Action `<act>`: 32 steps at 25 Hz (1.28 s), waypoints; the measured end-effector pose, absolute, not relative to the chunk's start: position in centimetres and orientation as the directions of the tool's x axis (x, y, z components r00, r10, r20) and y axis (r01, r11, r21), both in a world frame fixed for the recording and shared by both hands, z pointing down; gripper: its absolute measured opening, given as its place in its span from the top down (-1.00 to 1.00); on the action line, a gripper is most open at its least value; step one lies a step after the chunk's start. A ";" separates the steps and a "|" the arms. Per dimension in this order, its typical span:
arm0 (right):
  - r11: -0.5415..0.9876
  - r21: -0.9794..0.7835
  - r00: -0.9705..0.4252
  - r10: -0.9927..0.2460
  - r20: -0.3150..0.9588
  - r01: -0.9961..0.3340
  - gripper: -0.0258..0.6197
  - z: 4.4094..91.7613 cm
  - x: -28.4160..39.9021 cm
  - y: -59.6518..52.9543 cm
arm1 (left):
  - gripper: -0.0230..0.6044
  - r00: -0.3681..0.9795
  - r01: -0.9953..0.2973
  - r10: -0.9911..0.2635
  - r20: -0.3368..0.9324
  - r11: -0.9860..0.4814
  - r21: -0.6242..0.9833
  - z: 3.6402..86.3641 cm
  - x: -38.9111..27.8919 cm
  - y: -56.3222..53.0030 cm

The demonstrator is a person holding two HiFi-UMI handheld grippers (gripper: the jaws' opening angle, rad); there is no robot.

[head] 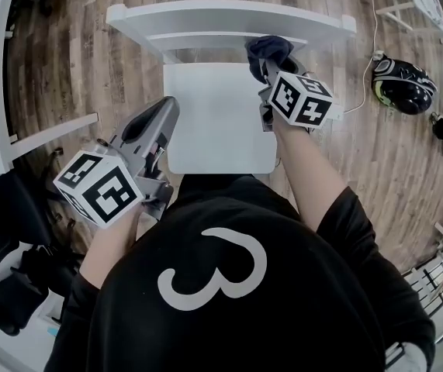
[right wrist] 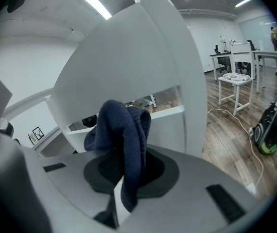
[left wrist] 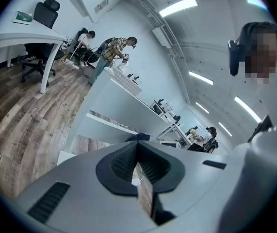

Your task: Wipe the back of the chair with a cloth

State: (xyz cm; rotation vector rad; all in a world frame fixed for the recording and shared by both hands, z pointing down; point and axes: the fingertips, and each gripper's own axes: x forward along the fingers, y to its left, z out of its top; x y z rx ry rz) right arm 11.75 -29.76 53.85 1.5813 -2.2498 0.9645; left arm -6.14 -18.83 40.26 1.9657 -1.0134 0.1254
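- Right gripper view: the right gripper [right wrist: 124, 181] is clamped on the dark blue cloth [right wrist: 123, 135], at the chair [right wrist: 128, 67] back.
- Head view: the left gripper [head: 165, 111], jaws together and empty, is at the chair seat's left edge.

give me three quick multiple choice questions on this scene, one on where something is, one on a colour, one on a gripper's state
1. Where is the cloth?
A. lying on the seat
B. by the right end of the chair back, in the right gripper
C. on the floor

2. What colour is the cloth?
A. white
B. red
C. dark blue

3. How does the left gripper stand?
A. shut, with nothing held
B. shut on the cloth
C. wide open over the seat

Answers:
1 B: the head view shows it bunched at that end of the back, and the right gripper view shows it pinched between the jaws.
2 C: both views show dark blue fabric against the white chair back.
3 A: the left gripper view shows its jaws together with nothing between them.
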 end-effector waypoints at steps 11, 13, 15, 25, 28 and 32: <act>0.192 -0.406 -0.396 -0.762 0.512 -0.894 0.76 53.8 17.4 -29.9 | 0.88 0.652 -0.710 -0.601 0.463 -0.268 0.651 40.1 -0.9 -17.4; 0.225 -0.418 -0.429 -0.753 0.499 -0.880 0.76 53.8 17.4 -29.6 | 0.88 0.647 -0.714 -0.600 0.470 -0.262 0.649 40.0 -0.2 -16.8; 0.273 -0.425 -0.471 -0.741 0.479 -0.863 0.76 53.1 17.2 -28.9 | 0.88 0.645 -0.717 -0.600 0.473 -0.260 0.647 39.7 0.2 -16.1; 0.465 -0.534 -0.663 -0.700 0.265 -0.705 0.76 43.2 17.6 -19.3 | 0.88 0.708 -0.671 -0.570 0.417 -0.361 0.647 37.7 3.4 -14.3; 0.500 -0.565 -0.696 -0.690 0.199 -0.656 0.76 39.6 17.4 -15.2 | 0.88 0.747 -0.626 -0.552 0.371 -0.395 0.673 35.9 4.1 -12.3; 0.529 -0.630 -0.736 -0.670 0.101 -0.568 0.76 35.4 15.8 -9.5 | 0.88 0.789 -0.558 -0.538 0.298 -0.424 0.713 32.4 3.6 -8.1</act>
